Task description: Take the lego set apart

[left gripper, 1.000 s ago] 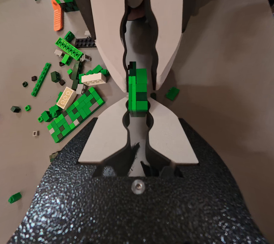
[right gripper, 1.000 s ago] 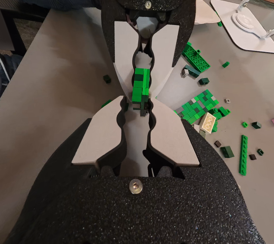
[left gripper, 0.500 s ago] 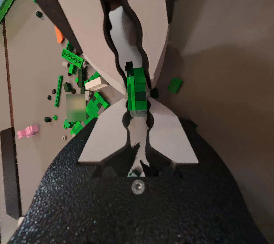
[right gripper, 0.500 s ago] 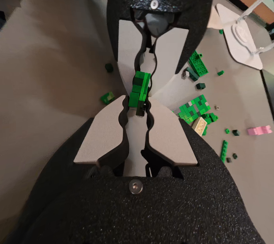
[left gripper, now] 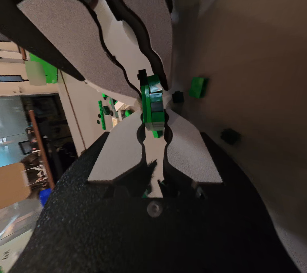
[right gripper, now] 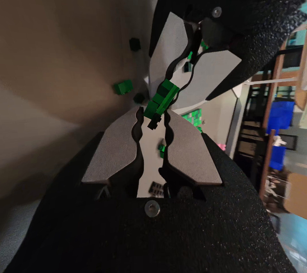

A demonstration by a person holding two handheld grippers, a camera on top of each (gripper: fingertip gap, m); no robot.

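My left gripper [left gripper: 153,119] and my right gripper [right gripper: 153,112], tip to tip, each clamped on one end of the green lego stack [left gripper: 152,102], held above the table [left gripper: 249,82]. Beyond: loose green brick [left gripper: 198,87]; patterned green plate [right gripper: 193,116] farther off

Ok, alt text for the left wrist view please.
The left gripper and the right gripper, tip to tip, both clamp a small green lego stack above a tan table. Loose green bricks lie on it; the view is tilted and blurred.
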